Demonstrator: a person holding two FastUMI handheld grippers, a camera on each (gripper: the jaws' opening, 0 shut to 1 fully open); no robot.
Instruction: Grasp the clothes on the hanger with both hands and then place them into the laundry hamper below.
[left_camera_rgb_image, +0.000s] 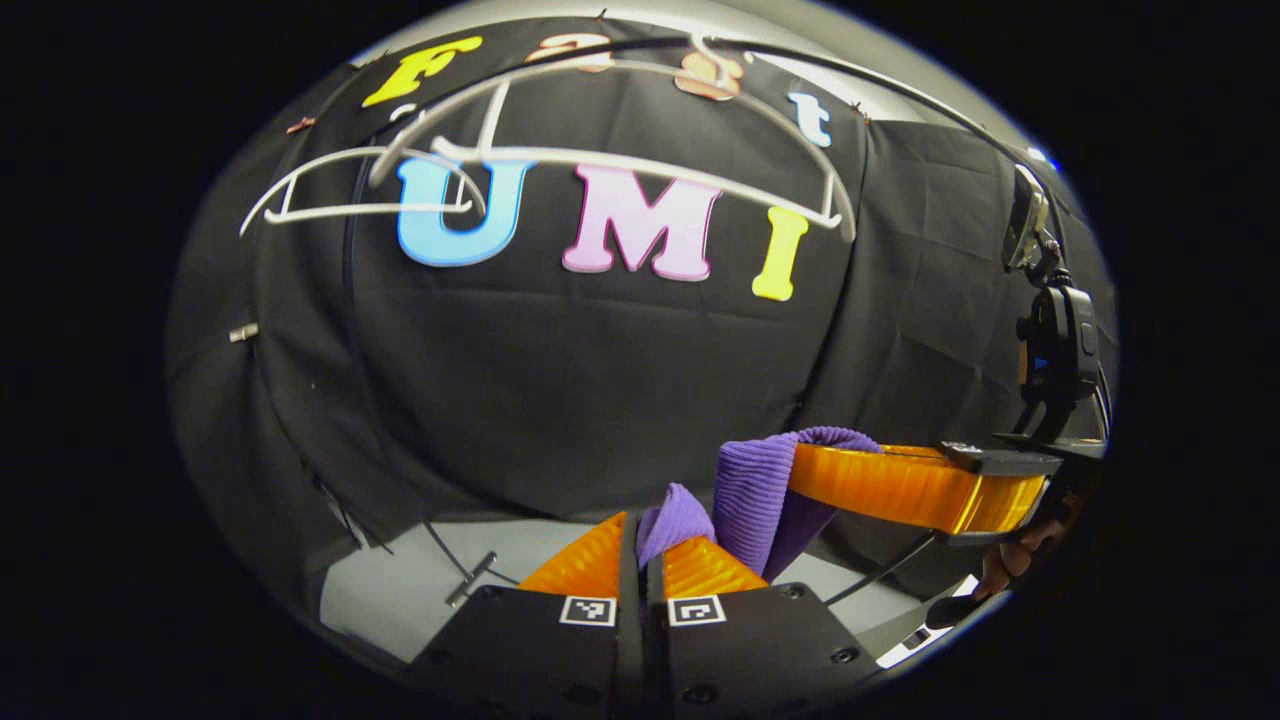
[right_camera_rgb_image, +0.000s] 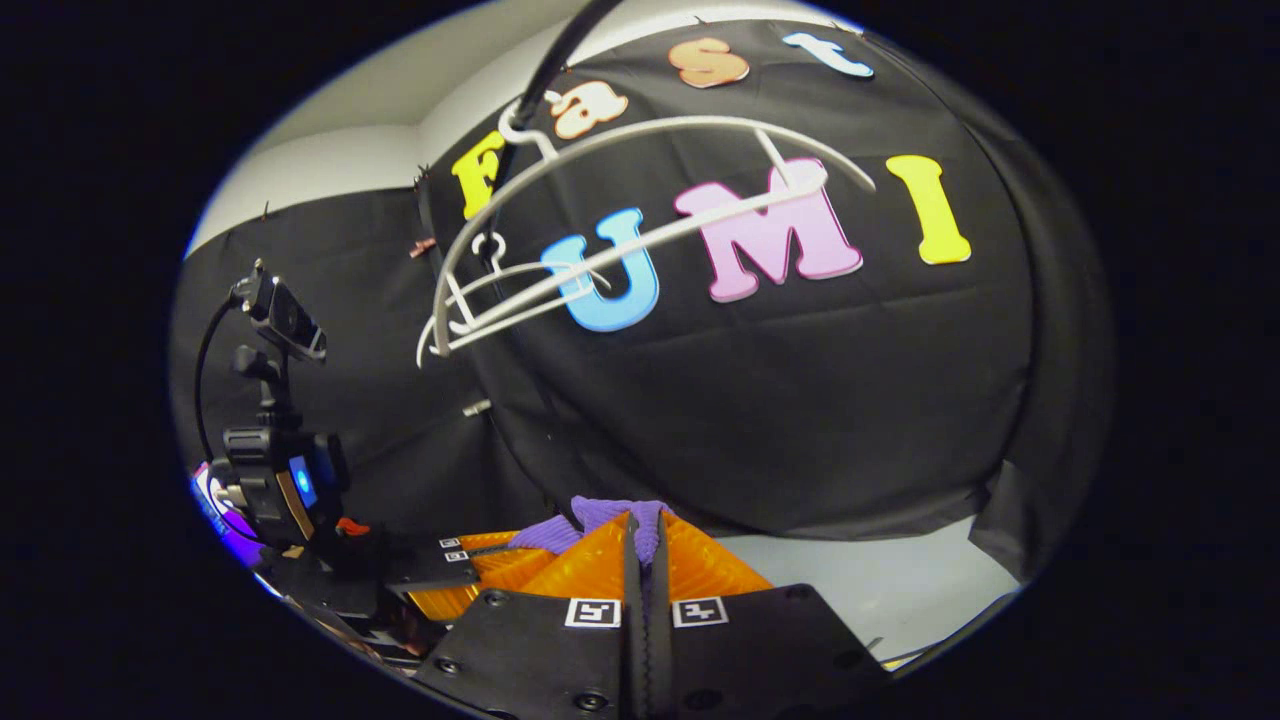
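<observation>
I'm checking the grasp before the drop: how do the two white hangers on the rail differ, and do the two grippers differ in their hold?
In the left gripper view, the near hanger looms large and hangs centrally; the far hanger looks smaller, off to the left. Both are bare. The left gripper and right gripper show no plain difference: each is shut on the purple cloth, a fold pinched between its fingers.
</observation>
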